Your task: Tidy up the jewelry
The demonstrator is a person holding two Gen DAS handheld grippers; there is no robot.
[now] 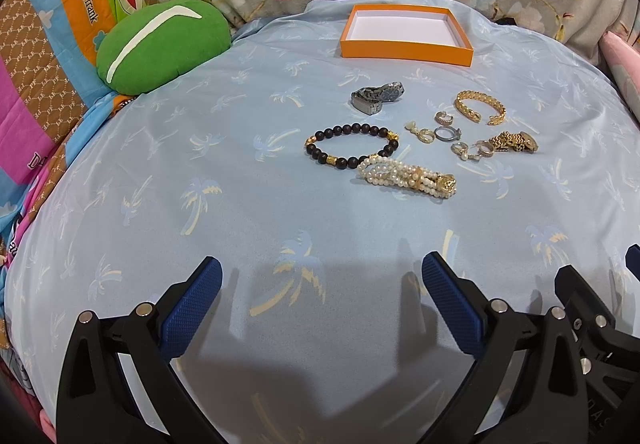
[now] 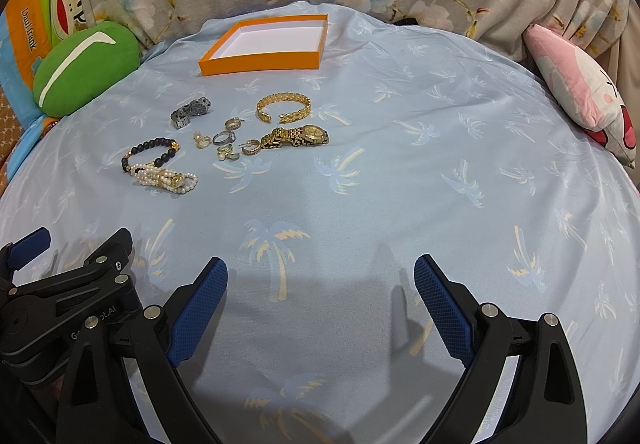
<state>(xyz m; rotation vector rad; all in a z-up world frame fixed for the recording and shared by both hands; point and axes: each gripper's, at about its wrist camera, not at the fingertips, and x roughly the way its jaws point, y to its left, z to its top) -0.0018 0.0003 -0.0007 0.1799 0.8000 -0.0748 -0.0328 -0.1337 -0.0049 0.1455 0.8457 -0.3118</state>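
Both your tools, left tool [image 1: 322, 284] and right tool [image 2: 321, 284], gape wide, empty; pearl bracelet [image 1: 406, 177] lies ahead, crosswise, nearer left tool, orange box [image 1: 404, 34] beyond

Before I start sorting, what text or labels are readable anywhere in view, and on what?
"Daul frank": orange stripe of the cartoon sheet, left of the green cushion.
"Captain": small blue badge on the same sheet, barely legible.
"...ot.AI": left gripper body, start of word hidden.
Watch dials: too small to read.
Orange box: no text visible.
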